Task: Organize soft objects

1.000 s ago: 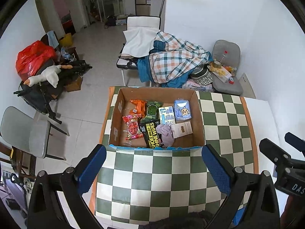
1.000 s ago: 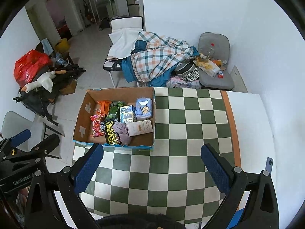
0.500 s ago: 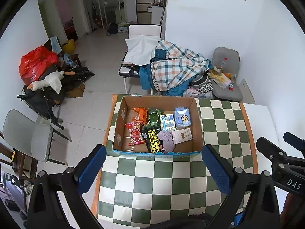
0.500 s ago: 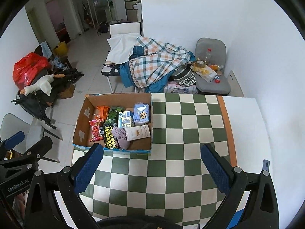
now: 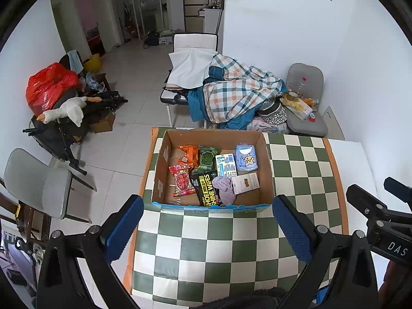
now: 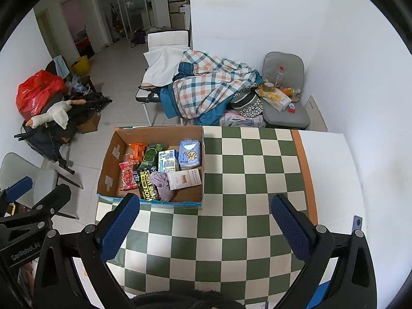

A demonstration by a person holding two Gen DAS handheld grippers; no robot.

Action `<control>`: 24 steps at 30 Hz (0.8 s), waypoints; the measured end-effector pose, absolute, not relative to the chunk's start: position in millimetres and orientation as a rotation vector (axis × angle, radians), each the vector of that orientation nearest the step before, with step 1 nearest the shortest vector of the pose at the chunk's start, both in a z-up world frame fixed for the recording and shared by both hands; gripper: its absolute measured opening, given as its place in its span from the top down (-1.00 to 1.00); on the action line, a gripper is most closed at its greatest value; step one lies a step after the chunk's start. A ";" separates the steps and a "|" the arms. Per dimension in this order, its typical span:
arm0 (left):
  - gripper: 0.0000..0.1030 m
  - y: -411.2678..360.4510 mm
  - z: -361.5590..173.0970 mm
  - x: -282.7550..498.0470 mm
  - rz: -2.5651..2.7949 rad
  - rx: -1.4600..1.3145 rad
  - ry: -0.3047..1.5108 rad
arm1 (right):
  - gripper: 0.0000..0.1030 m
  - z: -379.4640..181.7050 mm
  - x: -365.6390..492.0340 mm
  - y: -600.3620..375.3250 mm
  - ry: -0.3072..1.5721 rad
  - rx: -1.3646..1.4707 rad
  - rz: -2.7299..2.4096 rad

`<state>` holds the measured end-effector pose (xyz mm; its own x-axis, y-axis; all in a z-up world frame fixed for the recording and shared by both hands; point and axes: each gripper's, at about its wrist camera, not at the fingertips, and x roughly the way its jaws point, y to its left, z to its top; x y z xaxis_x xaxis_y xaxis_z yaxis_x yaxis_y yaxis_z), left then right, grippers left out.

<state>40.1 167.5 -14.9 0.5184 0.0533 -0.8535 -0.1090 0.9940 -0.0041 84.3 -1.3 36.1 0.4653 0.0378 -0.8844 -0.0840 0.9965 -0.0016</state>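
An open cardboard box (image 5: 267, 170) stands on the green-and-white checked tablecloth (image 5: 206, 252); it also shows in the right wrist view (image 6: 202, 154). It holds soft packs: a blue tissue pack (image 5: 246, 158), a black shoe-wipes pack (image 5: 206, 189), a purple cloth (image 5: 224, 185), red (image 5: 181, 180) and orange (image 5: 190, 152) snack bags and a white pack (image 5: 246, 182). My left gripper (image 5: 206, 229) is open and empty, high above the table in front of the box. My right gripper (image 6: 204, 226) is open and empty, to the right of the box.
A chair with a plaid blanket (image 5: 237, 95) stands behind the table. A grey chair (image 5: 306, 108) with clutter is at the back right. A grey chair (image 5: 38, 182) and a cart with a plush goose (image 5: 64, 110) stand on the floor at left.
Both grippers have risen and drawn back from the box, which now looks smaller and farther away. Both stay open and empty.
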 end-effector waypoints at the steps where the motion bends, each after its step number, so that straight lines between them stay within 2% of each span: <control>1: -0.99 167.4 -14.7 40.3 0.098 -0.058 1.021 | -1.00 36.5 83.9 -2.2 1.084 -0.048 0.073; 24: -0.99 164.1 -14.0 37.8 0.101 -0.059 1.019 | -1.00 38.0 82.4 -15.4 1.078 -0.045 0.041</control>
<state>37.8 164.1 -14.0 0.5200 0.0570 -0.8522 -0.1122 0.9937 -0.0020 82.4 -15.4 38.0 0.4729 0.0114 -0.8810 -0.0552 0.9983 -0.0167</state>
